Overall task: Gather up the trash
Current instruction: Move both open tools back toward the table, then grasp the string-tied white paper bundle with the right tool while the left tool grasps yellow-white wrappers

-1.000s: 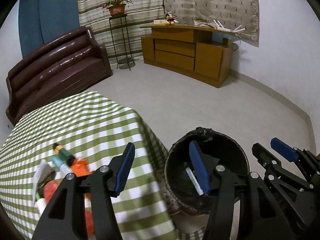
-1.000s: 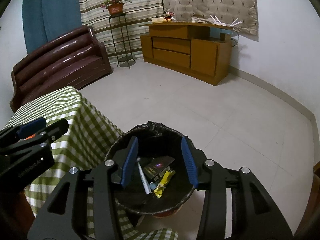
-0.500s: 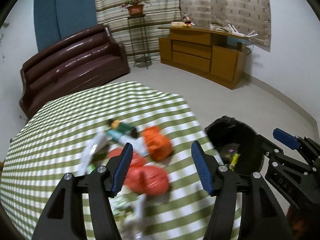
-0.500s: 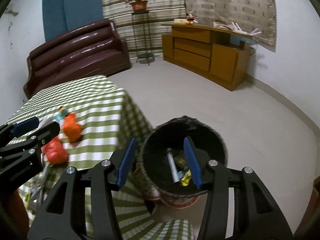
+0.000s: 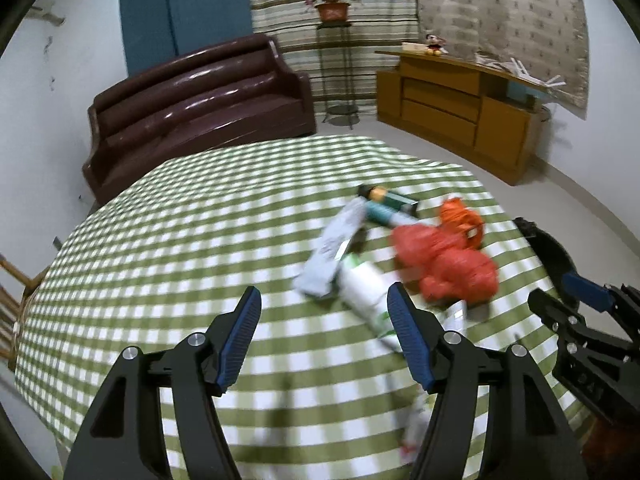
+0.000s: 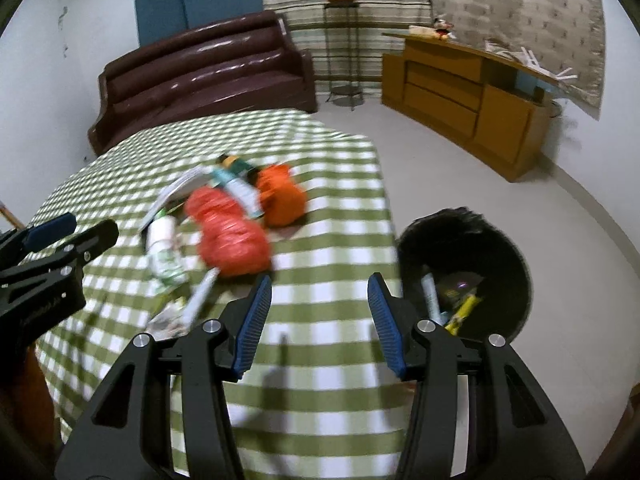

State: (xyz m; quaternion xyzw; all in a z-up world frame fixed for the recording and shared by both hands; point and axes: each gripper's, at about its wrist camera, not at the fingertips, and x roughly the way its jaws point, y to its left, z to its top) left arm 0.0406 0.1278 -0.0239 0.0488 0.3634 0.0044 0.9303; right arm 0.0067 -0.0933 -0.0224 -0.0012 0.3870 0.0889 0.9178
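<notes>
Table [image 5: 168, 248] draped in green-white checked cloth; brown glossy sofa [image 5: 200, 100] at 12 o'clock, wooden cabinet [image 5: 460, 108] at 2. Trash pile [image 5: 400, 248] mid-table, blurred: crumpled red bags [image 5: 448, 264], orange bag [image 6: 280, 196], white tube, grey sachet. Black bin [image 6: 468, 272] on floor off table's edge, at 3. Left gripper [image 5: 324, 332] jaws opening, empty. Right gripper [image 6: 320, 316] fingers spread, empty.
</notes>
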